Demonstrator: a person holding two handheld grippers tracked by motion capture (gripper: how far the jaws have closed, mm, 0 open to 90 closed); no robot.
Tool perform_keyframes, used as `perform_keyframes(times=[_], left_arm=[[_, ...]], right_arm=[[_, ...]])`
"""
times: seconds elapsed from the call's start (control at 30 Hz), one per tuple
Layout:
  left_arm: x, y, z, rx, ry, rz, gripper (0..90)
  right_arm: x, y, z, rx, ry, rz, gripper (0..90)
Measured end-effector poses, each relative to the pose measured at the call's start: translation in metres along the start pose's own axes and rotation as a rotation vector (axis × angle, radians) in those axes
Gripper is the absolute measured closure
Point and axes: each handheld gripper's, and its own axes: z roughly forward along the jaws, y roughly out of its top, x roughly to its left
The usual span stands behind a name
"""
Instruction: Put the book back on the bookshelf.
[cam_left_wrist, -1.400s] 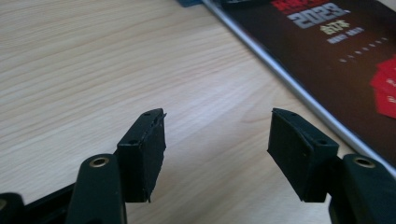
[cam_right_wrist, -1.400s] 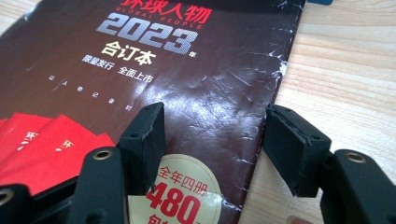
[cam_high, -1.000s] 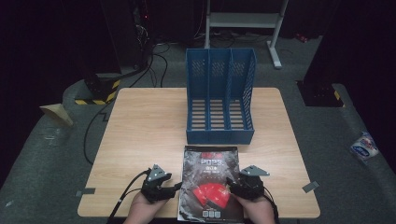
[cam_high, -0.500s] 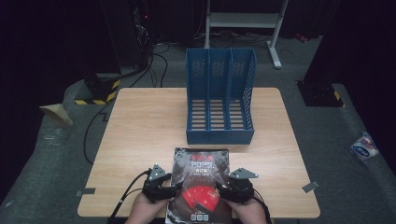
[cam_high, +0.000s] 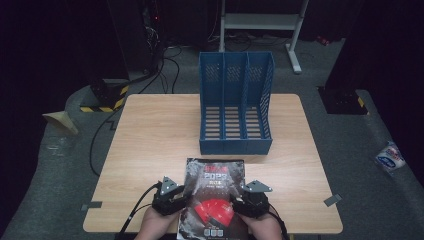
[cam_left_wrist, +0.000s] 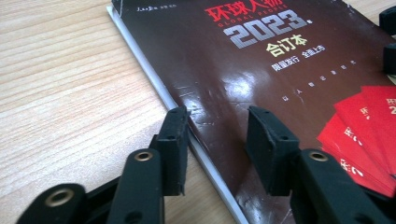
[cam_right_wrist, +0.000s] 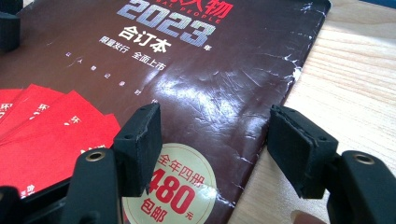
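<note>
Where the frame ends, magazine (cam_high: 214, 200) bottom edge cut off.

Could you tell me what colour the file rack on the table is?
Blue; the file rack shows best in the high view.

A dark glossy-covered magazine (cam_high: 214, 195) lies flat on the light wooden table (cam_high: 150, 135) at its near edge, roughly midway across, its near end overhanging toward the person. Behind it — toward the far side — a blue perforated plastic three-slot file rack (cam_high: 235, 105) stands upright, just apart from the magazine. The left gripper (cam_high: 169, 196) sits at the magazine's left edge, the right gripper (cam_high: 249, 200) at its right edge — both straddling the cover's sides.
</note>
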Motion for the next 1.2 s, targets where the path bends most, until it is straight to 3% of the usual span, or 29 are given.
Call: perform_keyframes(times=[0.33, 0.67, 0.87, 0.93, 1.03, 1.2], left_arm=[[-0.0012, -0.002, -0.0036, -0.04, 0.04, 0.01, 76.5], [-0.0025, -0.0045, -0.0071, -0.091, 0.038, 0.02, 80.0], [-0.0023, -0.0051, -0.0076, -0.093, 0.051, 0.028, 79.7], [-0.0029, -0.005, -0.0064, -0.071, 0.05, 0.028, 79.1], [-0.0073, -0.005, -0.0037, -0.054, 0.07, 0.056, 80.7], [-0.0061, -0.0045, -0.0029, -0.044, 0.06, 0.043, 79.8]], right_arm=[[-0.0013, -0.0014, 0.0, -0.015, -0.001, 0.004, 37.4], [-0.0015, -0.001, 0.0, -0.016, -0.002, 0.01, 37.8], [-0.0038, -0.0012, -0.0002, -0.02, 0.018, 0.022, 36.2], [-0.004, -0.0007, 0.0001, -0.014, 0.019, 0.038, 31.7], [-0.0054, 0.001, 0.0023, -0.008, -0.033, 0.055, 26.6], [-0.0029, 0.0023, 0.004, -0.012, -0.016, 0.07, 25.4]])
